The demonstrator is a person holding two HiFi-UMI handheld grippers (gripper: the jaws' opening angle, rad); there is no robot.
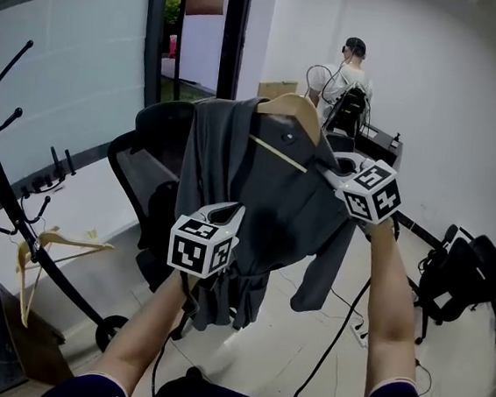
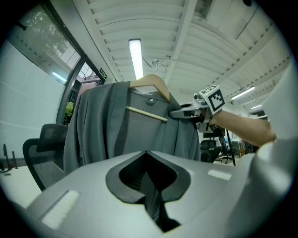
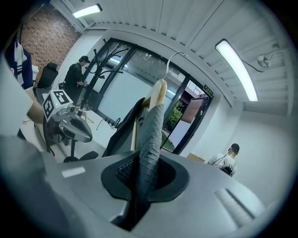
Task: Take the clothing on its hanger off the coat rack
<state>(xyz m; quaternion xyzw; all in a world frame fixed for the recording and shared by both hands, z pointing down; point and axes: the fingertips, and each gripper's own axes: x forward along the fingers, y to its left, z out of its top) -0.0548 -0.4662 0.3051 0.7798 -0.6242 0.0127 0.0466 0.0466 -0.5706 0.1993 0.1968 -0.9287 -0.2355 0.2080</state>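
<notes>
Subject: a grey garment [image 1: 266,195] on a wooden hanger [image 1: 288,109], held in the air between the two grippers, well apart from the black coat rack [image 1: 16,206] at the left. The hanger's hook [image 3: 173,58] stands free with nothing under it, so the lift-off is judged done.

Right gripper [image 1: 329,168]: its fingers are closed on the cloth-covered end of the hanger's shoulder. This grip carries the weight and sets the hanger's tilt.

Left gripper [image 1: 229,211]: its fingers are pinched on a fold of the dark fabric lower down the front. The likely purpose is to steady the hanging length so that it neither swings nor drags, and to keep the garment from slipping off the hanger.

Surroundings: a black office chair [image 1: 145,174] stands just behind the garment. A spare wooden hanger [image 1: 45,247], bare, hangs low on the rack. Beside the rack is a white worktop [image 1: 80,206], and behind it a frosted glass partition [image 1: 78,52].

Floor [image 1: 257,362]: pale and glossy, with cables [image 1: 331,347] trailing across it below the garment. These are judged a snag risk should the hem drop.

Room: an office with white walls. A person [image 1: 349,76] stands at the far wall, facing away.
</notes>
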